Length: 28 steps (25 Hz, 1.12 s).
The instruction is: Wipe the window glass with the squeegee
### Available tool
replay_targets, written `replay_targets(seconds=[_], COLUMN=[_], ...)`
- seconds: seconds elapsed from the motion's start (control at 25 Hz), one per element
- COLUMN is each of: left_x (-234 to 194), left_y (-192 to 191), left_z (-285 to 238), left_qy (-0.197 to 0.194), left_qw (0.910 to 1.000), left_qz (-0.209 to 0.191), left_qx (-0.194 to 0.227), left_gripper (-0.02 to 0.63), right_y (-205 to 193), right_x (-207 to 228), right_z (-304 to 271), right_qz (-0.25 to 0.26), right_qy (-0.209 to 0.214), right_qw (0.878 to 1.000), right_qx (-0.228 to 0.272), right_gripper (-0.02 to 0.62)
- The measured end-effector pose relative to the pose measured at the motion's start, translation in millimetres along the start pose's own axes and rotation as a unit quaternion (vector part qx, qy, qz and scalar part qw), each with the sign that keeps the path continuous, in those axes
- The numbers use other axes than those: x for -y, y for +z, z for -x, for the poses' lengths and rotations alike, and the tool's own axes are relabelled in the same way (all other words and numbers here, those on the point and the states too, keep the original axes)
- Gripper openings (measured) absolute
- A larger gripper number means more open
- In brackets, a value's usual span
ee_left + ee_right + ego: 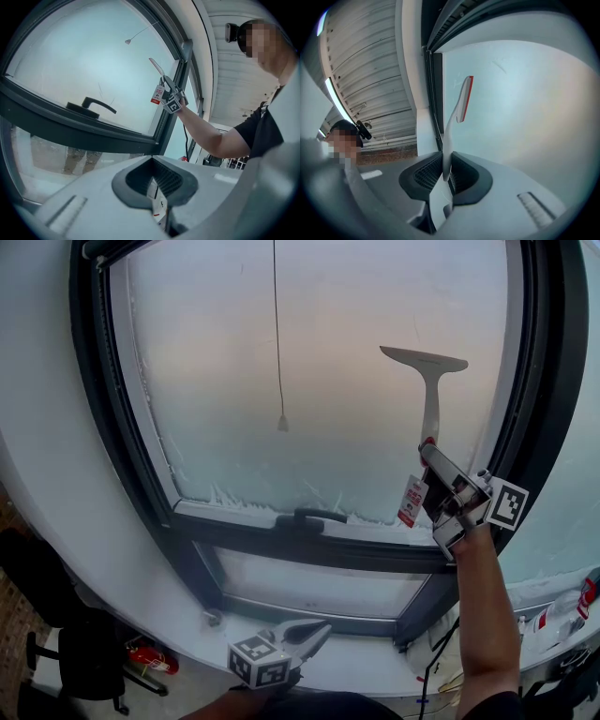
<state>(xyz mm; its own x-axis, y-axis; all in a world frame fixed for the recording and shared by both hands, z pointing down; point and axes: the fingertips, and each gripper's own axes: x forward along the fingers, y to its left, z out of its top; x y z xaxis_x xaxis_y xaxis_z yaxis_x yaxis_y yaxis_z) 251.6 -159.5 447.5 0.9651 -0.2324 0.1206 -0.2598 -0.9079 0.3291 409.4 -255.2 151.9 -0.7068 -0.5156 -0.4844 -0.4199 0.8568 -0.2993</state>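
Finds the right gripper (429, 454) raised at the right side of the window, arm stretched up from below. Notes its jaws closed tight on the lower end of the squeegee (429, 390) handle, white shaft pinched between the ribbed pads. Places the squeegee upright, its wide blade at the top and laid against the frosted window glass (328, 381), close to the dark frame (539, 381) on the right. Records a red-and-white tag (411, 502) hanging from the handle just beside the jaws. Confirms a red edge along the blade from the right gripper view.

Finds the left gripper (323, 629) low over the white sill (375, 667), well apart from the squeegee and pointing toward the lower pane. Notes its jaws drawn together, with only a narrow slot left. Sees a white printed slip (157, 197) in that slot; cannot tell whether clamped or part of the gripper.

Logs a dark window handle (307, 517) lying level on the sash bar and a thin pull cord (279, 381) hanging before the glass.
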Motion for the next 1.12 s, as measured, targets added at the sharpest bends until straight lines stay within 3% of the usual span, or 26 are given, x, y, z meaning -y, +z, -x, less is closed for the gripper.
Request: replay_targets(seconds=[1.12], left_x=[5.8], left_y=[-13.1], left_z=[-13.2], left_qy=[0.004], left_qw=[0.9998], left_qz=[0.011], left_qx=[-0.016], left_gripper=[0.000], right_y=[-48.5], right_x=[19.5], right_z=[33.1], right_qz=[-0.034], right_qy=[-0.012], right_qw=[0.999], right_qx=[-0.007], right_gripper=[0.083])
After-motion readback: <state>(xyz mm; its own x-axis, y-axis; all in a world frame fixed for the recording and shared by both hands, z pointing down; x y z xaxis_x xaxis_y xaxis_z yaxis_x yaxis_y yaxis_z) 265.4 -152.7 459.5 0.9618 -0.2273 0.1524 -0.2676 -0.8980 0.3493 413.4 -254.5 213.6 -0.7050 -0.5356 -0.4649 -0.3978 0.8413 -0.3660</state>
